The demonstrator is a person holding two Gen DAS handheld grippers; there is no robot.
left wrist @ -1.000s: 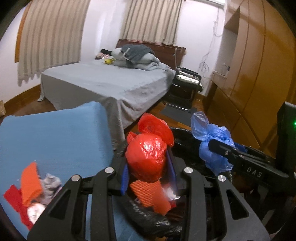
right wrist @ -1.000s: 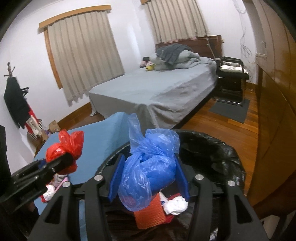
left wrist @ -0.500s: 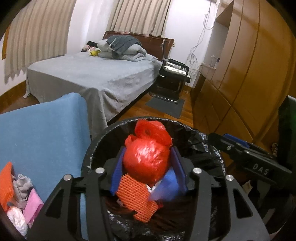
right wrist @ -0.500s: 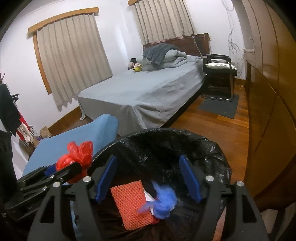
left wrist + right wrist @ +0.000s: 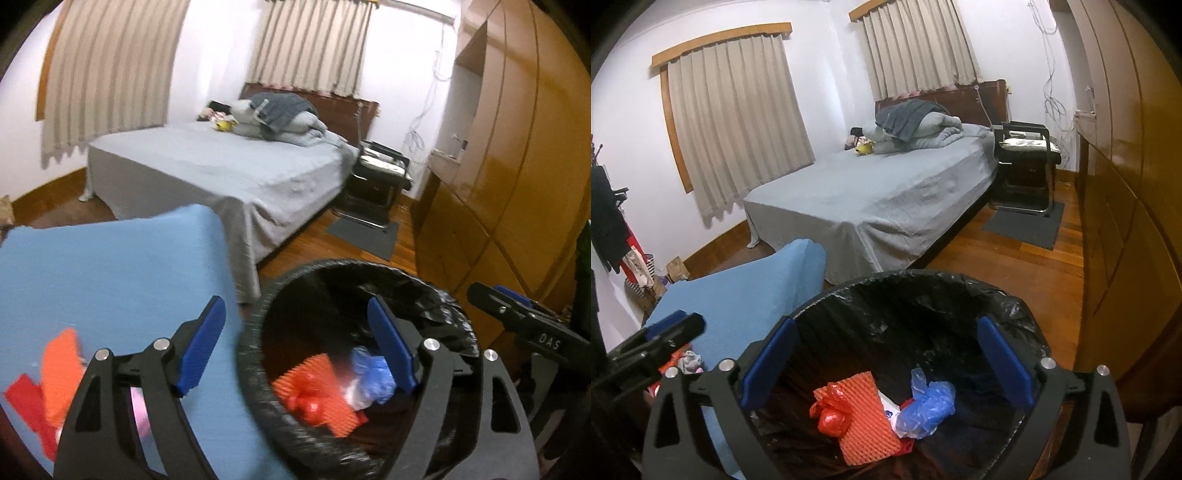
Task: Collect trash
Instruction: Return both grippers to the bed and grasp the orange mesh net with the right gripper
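A bin lined with a black bag stands on the wooden floor. Inside it lie a red plastic bag, a blue plastic bag and orange foam netting. My right gripper hangs over the bin, its jaws opening wide with nothing between them. My left gripper straddles the bin's left rim, its jaws also opening and empty. On the blue cloth at the left lie more scraps: orange netting, red pieces, something pink.
A bed with a grey sheet fills the middle of the room. A black chair and a dark mat stand beside it. Wooden wardrobes line the right wall. Curtains cover two windows.
Both grippers opened. The blue bag dropped from my right gripper into the bin, then the red bag from my left. My left gripper then swung left toward the blue cloth.
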